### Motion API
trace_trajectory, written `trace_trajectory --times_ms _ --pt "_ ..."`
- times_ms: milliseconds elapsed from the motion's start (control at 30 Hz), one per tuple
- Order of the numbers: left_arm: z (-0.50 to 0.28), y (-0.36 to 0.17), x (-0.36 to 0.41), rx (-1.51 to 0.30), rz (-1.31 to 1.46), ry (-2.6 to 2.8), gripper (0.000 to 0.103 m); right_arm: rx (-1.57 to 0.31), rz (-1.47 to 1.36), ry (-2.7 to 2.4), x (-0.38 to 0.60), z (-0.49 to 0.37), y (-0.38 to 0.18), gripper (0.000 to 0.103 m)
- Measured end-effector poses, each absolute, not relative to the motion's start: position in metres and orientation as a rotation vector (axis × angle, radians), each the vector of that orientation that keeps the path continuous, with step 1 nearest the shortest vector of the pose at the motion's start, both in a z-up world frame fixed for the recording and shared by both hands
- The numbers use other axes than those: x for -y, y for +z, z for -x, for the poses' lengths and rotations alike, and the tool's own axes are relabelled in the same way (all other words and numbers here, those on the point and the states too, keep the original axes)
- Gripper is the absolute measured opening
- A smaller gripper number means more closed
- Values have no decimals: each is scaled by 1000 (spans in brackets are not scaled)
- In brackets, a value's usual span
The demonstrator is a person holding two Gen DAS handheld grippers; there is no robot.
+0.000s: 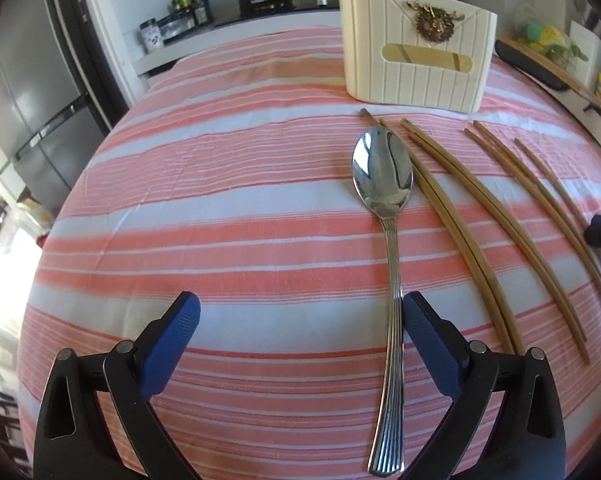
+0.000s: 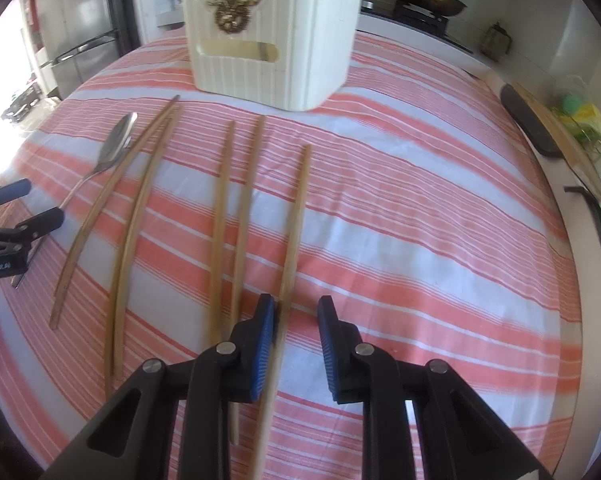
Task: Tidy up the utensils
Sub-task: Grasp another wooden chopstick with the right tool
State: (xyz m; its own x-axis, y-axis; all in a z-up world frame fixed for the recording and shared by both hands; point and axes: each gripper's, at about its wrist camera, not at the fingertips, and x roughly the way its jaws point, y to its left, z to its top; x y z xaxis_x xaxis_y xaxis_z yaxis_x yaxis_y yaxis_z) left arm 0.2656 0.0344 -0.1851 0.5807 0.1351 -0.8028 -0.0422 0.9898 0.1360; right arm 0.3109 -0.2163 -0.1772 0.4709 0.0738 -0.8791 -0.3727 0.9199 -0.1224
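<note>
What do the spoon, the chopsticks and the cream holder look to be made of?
Spoon: polished metal, likely stainless steel; its bowl mirrors the room. Chopsticks: matte tan, probably wood or bamboo; no grain resolvable. Holder: cream ribbed walls with a moulded look, probably plastic, bearing a brass-coloured ornament.

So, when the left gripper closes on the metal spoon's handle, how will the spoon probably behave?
The spoon looks like polished metal, so it is probably stiff and may slip between the pads. Its wide bowl lies far from the left gripper, so it might droop bowl-down. The handle is thin and lies flat on the striped cloth, so the hold may be shallow.
</note>
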Motion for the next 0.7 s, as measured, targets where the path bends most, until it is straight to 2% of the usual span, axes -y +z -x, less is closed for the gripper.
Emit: trace_trajectory --times_ms 133,433,600,700 --pt "-263 -185 -34 -923 -162 78 103 -1047 289 211 232 -306 -177 19" --pt "-270 -190 -55 -977 14 32 103 -999 283 223 238 -292 -176 20" --pt "-265 -190 -53 -969 14 30 103 -998 259 237 243 -294 -177 21" --pt "-263 -190 -53 -974 11 24 103 -1023 239 238 247 -295 -176 28"
